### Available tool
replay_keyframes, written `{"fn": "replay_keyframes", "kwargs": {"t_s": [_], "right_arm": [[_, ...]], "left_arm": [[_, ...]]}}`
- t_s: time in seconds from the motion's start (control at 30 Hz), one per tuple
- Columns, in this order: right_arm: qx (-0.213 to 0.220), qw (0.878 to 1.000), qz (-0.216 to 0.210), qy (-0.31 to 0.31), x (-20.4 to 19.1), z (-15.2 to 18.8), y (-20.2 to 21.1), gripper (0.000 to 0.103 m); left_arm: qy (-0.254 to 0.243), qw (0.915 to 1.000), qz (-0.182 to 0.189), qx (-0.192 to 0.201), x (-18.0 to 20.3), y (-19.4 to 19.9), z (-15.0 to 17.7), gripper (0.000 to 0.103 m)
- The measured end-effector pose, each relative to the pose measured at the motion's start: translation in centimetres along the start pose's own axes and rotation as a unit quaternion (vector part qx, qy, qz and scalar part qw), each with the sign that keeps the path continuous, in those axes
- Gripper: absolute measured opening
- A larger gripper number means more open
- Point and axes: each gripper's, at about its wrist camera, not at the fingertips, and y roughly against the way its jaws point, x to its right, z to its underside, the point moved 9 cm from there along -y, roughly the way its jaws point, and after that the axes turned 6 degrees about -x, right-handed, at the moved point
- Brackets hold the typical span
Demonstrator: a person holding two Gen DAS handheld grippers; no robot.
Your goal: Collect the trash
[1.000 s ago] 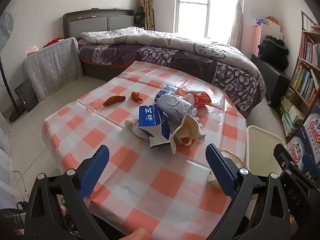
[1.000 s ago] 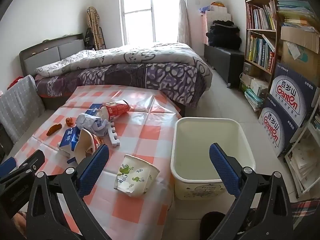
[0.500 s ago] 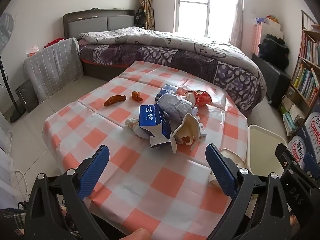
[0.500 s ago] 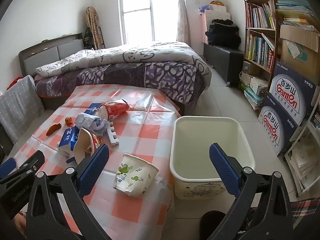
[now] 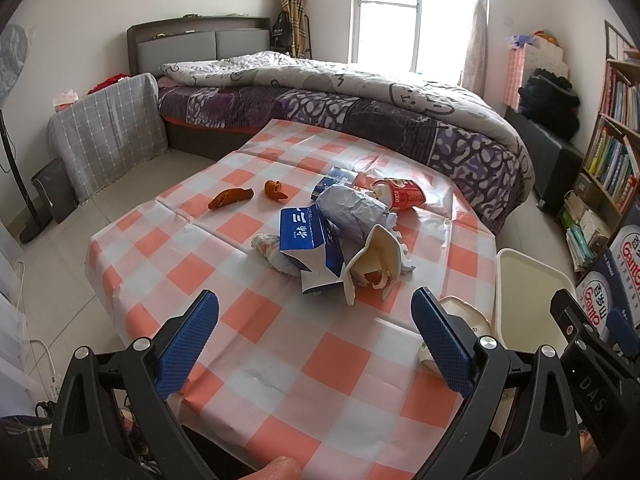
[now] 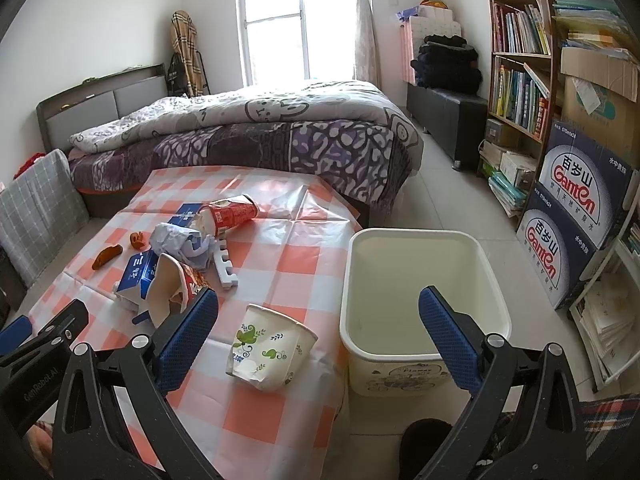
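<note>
Trash lies heaped on a low table with an orange-checked cloth: a blue carton, crumpled grey paper, a red paper cup, a torn cream bowl and two orange peels. A crushed white cup with green leaves lies on its side at the table's near right edge. A cream bin stands on the floor right of the table. My left gripper hangs open over the near cloth. My right gripper is open too, between the leafy cup and the bin.
A bed with a grey quilt runs behind the table. Bookshelves and stacked water cartons line the right wall. A grey-checked covered stand and a fan base sit at the left. Tiled floor surrounds the bin.
Both views have shifted very slightly; the trash, bin and open grippers stand as before.
</note>
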Motion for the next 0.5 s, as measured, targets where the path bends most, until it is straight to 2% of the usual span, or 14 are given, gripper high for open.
{"fn": "replay_keyframes", "kwargs": {"t_s": [0.5], "right_arm": [[-0.002,1.000,0.000,-0.001,0.03,0.32,-0.20,0.096]], "left_arm": [[0.000,1.0000,0.000,-0.001,0.03,-0.04,0.01,0.094]]}}
